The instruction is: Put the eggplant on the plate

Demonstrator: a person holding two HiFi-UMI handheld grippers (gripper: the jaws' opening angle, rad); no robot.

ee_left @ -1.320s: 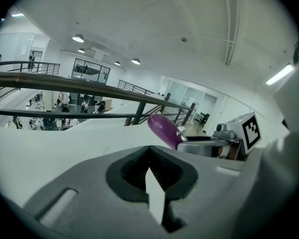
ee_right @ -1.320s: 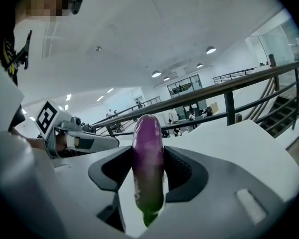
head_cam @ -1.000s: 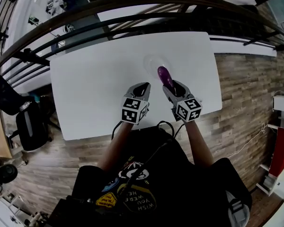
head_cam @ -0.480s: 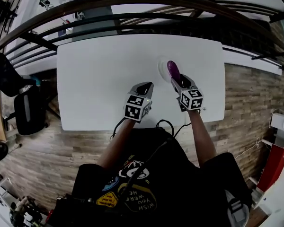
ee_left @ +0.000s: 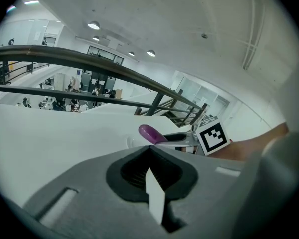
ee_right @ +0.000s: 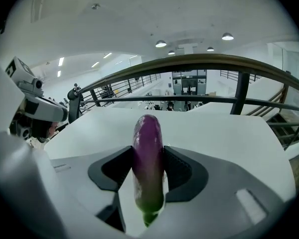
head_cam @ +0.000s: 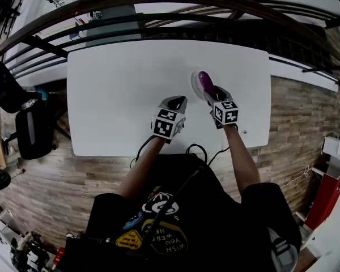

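My right gripper is shut on a purple eggplant. The eggplant lies lengthwise between the black pads, green stem end towards the camera and rounded tip pointing forward. That tip hangs over a pale round plate at the right middle of the white table; whether it touches the plate I cannot tell. My left gripper hovers just left of it, shut and empty. In the left gripper view, the eggplant and the right gripper show ahead to the right.
A dark metal railing runs beyond the table's far edge. A black chair stands on the wooden floor at the left. A black cable loops at the table's near edge by the person's arms.
The right gripper has sunk and moved forward with the eggplant, whose tip now lies over the plate. The left gripper has dropped a little and stays shut.
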